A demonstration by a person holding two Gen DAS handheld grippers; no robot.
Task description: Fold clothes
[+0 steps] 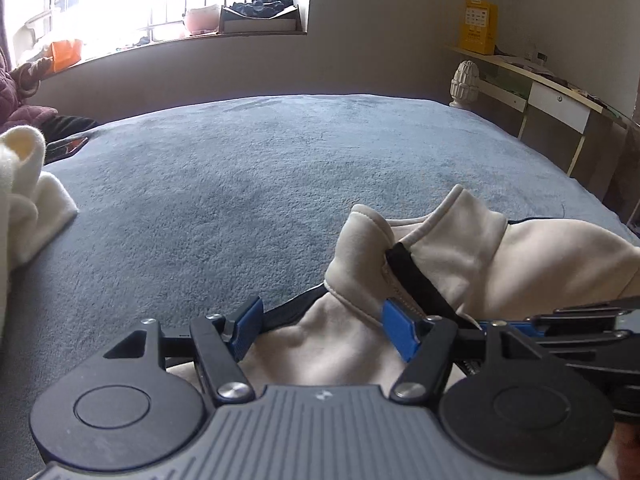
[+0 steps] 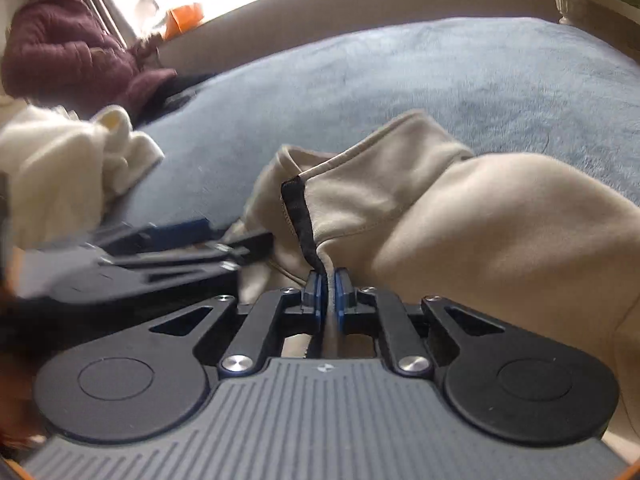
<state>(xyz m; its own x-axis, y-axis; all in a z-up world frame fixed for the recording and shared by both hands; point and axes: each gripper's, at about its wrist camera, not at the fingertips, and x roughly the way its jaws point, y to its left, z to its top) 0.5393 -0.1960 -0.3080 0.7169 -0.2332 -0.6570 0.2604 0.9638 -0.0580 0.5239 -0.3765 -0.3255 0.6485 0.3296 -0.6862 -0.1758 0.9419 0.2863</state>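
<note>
A beige jacket (image 1: pixel 520 264) (image 2: pixel 440 220) with a black zip strip (image 1: pixel 416 280) (image 2: pixel 298 216) lies bunched on the blue-grey bed cover (image 1: pixel 240 180) (image 2: pixel 400 72). My left gripper (image 1: pixel 324 330) is open, its blue pads wide apart with the jacket's collar edge lying between them. Just right of it, my right gripper (image 2: pixel 328 292) is shut on the jacket's edge beside the zip strip, a thin fold of cloth pinched between the pads. The two grippers are close side by side, and the left gripper (image 2: pixel 180 240) shows blurred in the right wrist view.
A crumpled white garment (image 1: pixel 24 200) (image 2: pixel 60 160) lies at the bed's left edge. A person in a maroon padded jacket (image 2: pixel 68 52) sits beyond it by the window. A desk (image 1: pixel 552 96) and a white ornament (image 1: pixel 464 84) stand at the far right.
</note>
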